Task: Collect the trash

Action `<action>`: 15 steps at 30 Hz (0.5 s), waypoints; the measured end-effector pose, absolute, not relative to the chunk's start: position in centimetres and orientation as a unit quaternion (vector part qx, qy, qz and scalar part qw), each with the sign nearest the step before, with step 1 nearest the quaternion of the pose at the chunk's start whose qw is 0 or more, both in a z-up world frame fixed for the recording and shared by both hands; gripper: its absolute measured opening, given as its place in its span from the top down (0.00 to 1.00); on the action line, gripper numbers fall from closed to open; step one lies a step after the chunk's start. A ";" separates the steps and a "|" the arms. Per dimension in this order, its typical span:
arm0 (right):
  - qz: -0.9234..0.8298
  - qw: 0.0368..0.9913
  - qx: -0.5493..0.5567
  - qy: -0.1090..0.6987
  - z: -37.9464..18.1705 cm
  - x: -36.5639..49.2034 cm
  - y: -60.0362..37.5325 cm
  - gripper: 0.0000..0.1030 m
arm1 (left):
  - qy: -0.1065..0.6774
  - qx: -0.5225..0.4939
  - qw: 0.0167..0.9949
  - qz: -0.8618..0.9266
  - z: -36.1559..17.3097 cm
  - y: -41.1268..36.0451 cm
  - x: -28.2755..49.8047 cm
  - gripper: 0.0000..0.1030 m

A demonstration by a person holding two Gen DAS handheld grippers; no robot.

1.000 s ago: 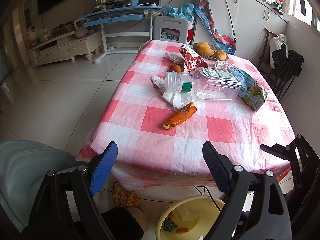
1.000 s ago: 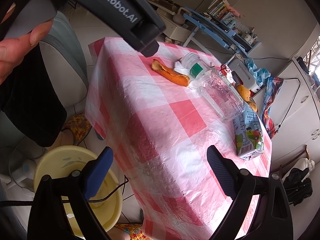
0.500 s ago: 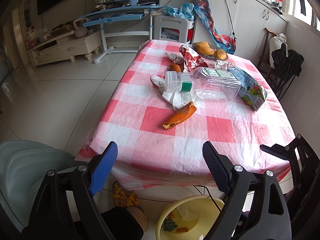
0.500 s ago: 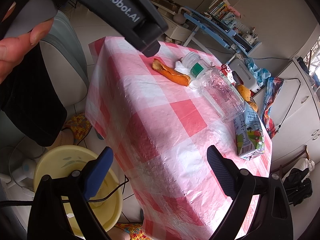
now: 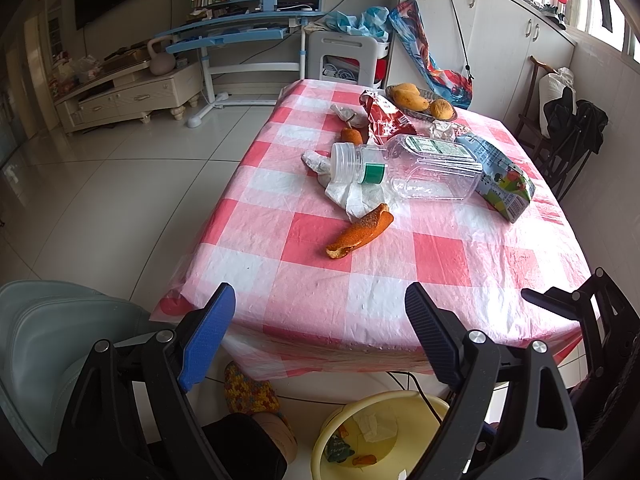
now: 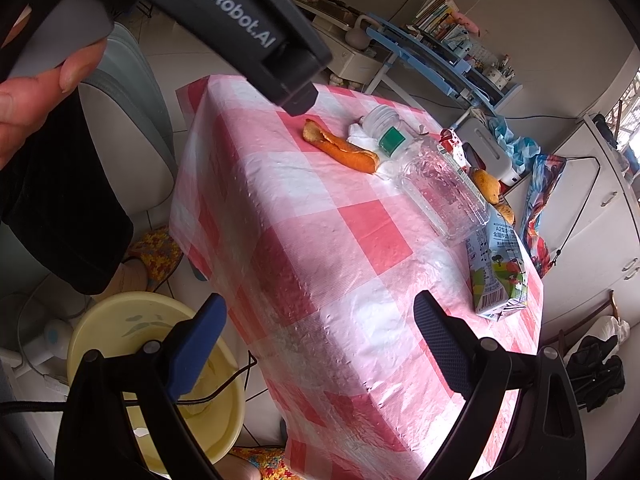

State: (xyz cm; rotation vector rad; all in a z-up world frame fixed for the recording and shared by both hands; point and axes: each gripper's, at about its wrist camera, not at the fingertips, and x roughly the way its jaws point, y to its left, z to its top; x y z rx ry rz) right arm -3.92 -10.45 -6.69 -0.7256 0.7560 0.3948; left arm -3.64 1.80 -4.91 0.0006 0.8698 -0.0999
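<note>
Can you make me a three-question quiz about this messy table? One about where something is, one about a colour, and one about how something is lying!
1. Where is the round yellow plastic basin?
A. On the table
B. On the floor by the table's near edge
C. On the blue desk

2. What colour band circles the clear plastic bottle's neck?
A. Green
B. Purple
C. Black

3. How is that bottle?
A. Standing upright
B. Lying on its side
C. Held in a claw

Answers:
1 B, it sits low on the floor tiles below the pink checked tablecloth.
2 A, a green ring shows behind the cap.
3 B, it lies flat beside the curled orange peel.
</note>
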 end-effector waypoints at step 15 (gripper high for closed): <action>0.187 0.847 -0.345 0.357 -6.7 -4.0 -10.5 0.11 | 0.421 0.000 0.906 -0.049 -4.9 1.8 -3.6 0.19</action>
